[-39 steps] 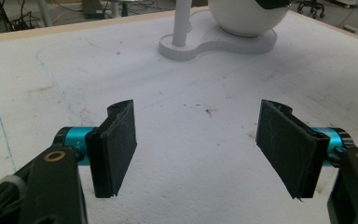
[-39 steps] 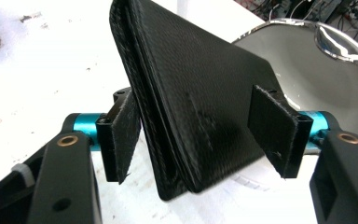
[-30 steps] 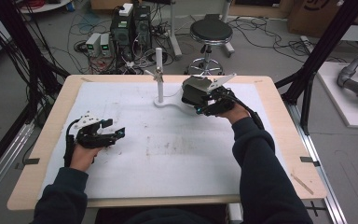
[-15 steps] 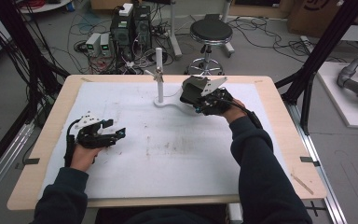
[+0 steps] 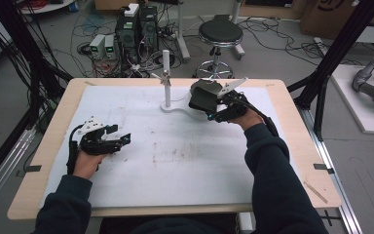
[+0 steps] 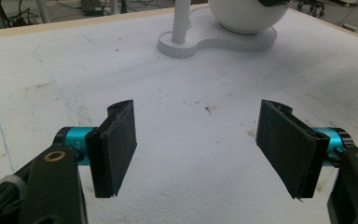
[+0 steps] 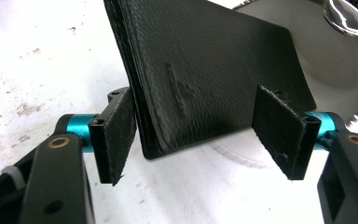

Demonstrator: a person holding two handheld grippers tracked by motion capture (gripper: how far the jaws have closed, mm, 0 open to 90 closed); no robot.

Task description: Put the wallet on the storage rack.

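Dark navy sleeves; black tongs (image 6: 198, 149) with teal barrels, brass rivets and textured black pads (image 6: 119, 144).

Even, bright overhead light, soft shadows; the close gripper views are slightly blurred, with glare.

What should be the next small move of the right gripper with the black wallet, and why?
Probably close the right gripper on the black wallet. In the right gripper view its jaws stand open on either side of the wallet's lower edge; the left pad is almost touching it, the other is apart. The left gripper rests open on the table, far away.
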